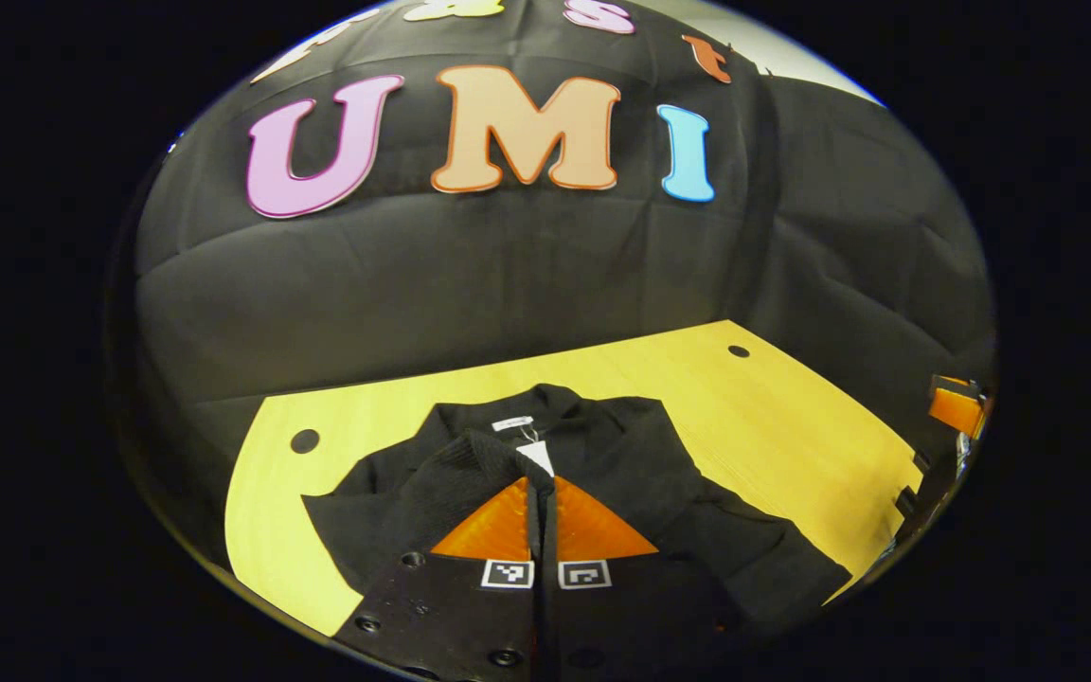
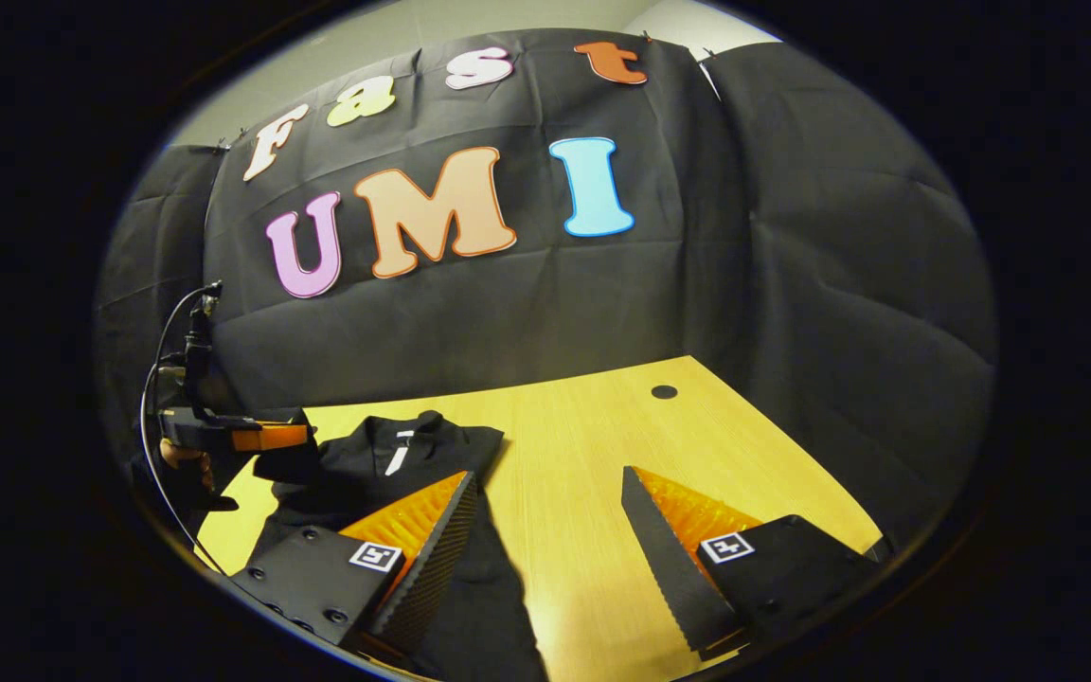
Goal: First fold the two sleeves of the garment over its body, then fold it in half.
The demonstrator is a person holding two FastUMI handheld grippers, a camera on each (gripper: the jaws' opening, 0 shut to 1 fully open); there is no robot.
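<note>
The black garment (image 1: 564, 493) is spread on the yellow table (image 1: 773, 417), collar toward the far wall. A fold of its cloth is clamped between the left gripper (image 1: 543, 493), fingers pressed together. The right gripper (image 2: 550, 497) is held wide apart over bare wood beside the garment.

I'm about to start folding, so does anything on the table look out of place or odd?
Nothing stands out. The black garment lies on the wooden table, somewhat rumpled, with a white tag showing near its collar. The left gripper is shut above it; the right gripper is open over bare wood. No spill or damage shows.
</note>
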